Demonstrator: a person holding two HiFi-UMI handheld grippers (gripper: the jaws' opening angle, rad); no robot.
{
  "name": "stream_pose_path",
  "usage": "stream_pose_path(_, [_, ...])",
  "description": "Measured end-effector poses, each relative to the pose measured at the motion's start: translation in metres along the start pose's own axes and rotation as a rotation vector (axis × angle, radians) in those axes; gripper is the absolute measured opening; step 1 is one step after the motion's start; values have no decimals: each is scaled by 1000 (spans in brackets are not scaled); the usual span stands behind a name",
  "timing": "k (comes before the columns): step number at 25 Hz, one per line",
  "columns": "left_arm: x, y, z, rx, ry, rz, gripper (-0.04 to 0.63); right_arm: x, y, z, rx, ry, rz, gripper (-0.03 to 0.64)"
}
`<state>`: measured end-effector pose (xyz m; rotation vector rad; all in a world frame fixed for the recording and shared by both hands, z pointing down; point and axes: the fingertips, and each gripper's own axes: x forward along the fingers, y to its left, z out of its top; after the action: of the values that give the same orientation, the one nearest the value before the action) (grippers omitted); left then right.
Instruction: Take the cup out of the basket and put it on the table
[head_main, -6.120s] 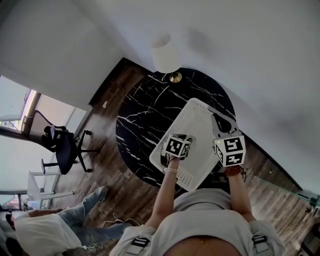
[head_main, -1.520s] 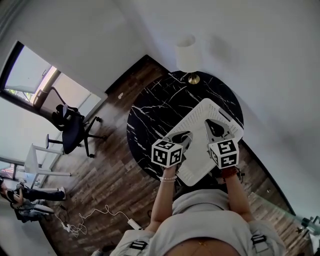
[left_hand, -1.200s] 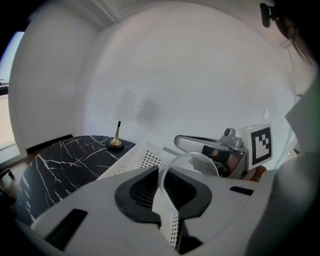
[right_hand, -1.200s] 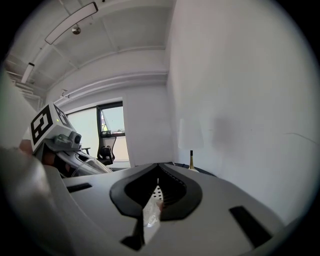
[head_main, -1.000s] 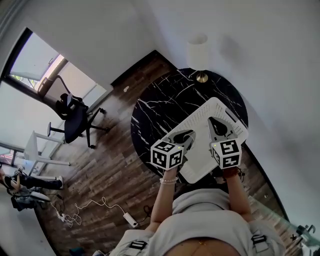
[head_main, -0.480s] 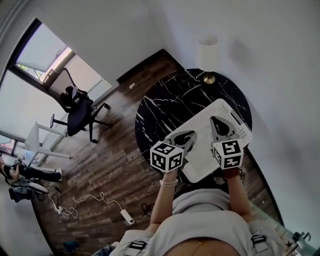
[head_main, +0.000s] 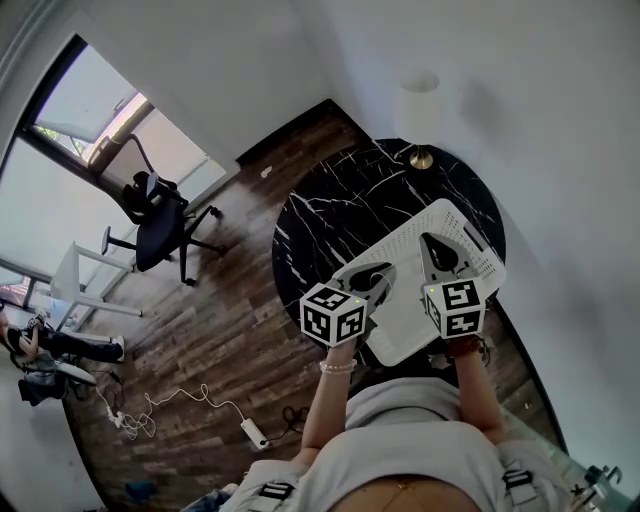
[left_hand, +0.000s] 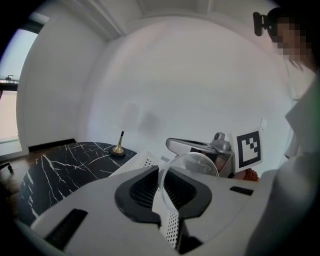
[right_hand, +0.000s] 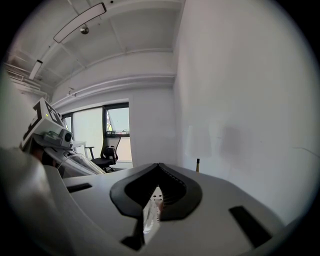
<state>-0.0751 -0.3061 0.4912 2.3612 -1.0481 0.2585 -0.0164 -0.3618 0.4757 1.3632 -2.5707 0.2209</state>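
cup (left_hand: 192, 162): clear, thin-walled. It sits at the near left edge of the basket, above the perforated wall. Whether it is clear of the basket floor cannot be told.
cup axis: only a rounded clear outline shows beyond the jaws. Mouth direction and long axis cannot be read.
left gripper (left_hand: 160, 175): jaws clenched on the cup's wall, which runs edge-on between the pads.
right gripper (right_hand: 158, 172): jaws nearly together, pinching a thin pale strip with small holes. It looks like part of the basket. The gripper sits just right of the left one, over the basket.
basket (head_main: 405, 325): white, perforated, long side angled across the table. No contents can be made out except the cup at its edge.
table (head_main: 330, 220): round, black marble with white veins; the basket lies on its near right part.
lamp (head_main: 418, 100): white shade, brass base, at the table's far edge.
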Motion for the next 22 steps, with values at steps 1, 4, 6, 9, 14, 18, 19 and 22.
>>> stream_pose_path(1, [1,0,0,0,1,-1,38,0,-1,0,0,2,-1,9])
stream_pose_path(4, [2,1,-1,-9,2,-11,38,0,-2,0,1,8,-6,9])
stream_pose_path(6, [2,1,-2,-13,4,-17,38,-1,-2,-2,1,13,-7,9])
stream_pose_path(9, [3,1,-3,-7,9,-17,38,0,-3,-4,3,19,-9,9])
stream_pose_path(14, [3,1,-5,-12,12,-18,38,-1,-2,-6,1,23,-12,9])
stream_pose_path(18, [2,2,-5,-11,20,-17,38,0,-1,-5,-1,28,-8,9])
stream_pose_path(19, [2,2,-5,-11,21,-16,38,1,-1,-5,-1,30,-7,9])
stream_pose_path(22, [4,4,-7,-11,23,-13,38,2,-2,-8,-2,33,-5,9])
